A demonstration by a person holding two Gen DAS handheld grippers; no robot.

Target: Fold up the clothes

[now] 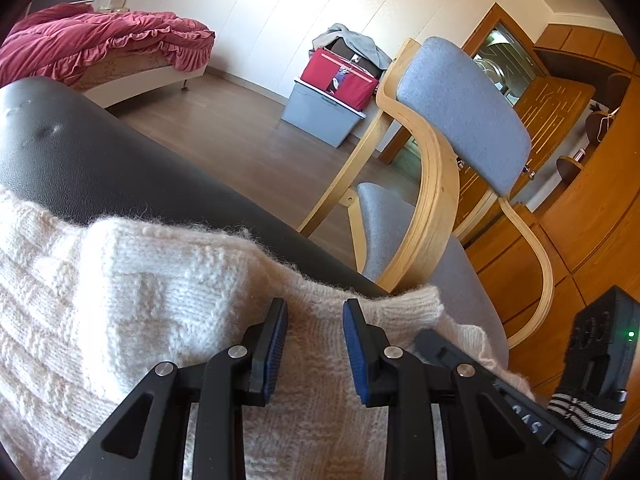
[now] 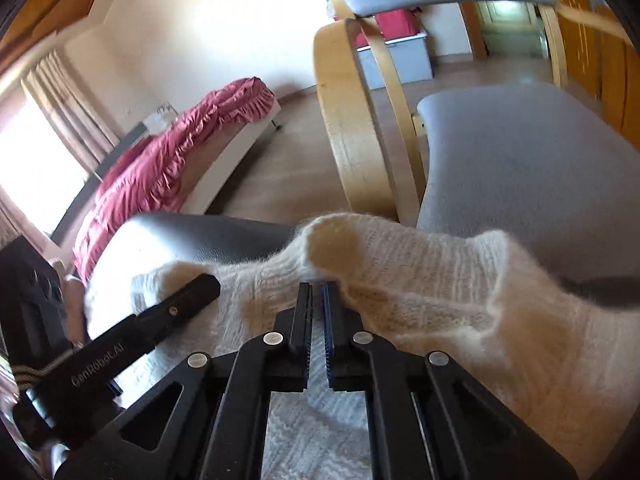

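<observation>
So the sweater (image 1: pixel 120 300) is draped over a dark padded surface (image 1: pixel 80 152), with one end hanging out toward the chair (image 1: pixel 460 120). That makes sense, since it gives a flat spot to fold on. The right gripper (image 2: pixel 317 292) is clamped down tight on a fuzzy bit of the knit near the sleeve or edge, probably to lift and flip it over. The left gripper (image 1: pixel 315 312) is angled down over the sweater with its jaws partly apart, nothing pinched between them as far as I can see; looks like it's just resting there. Both tilt downward, side by side.
</observation>
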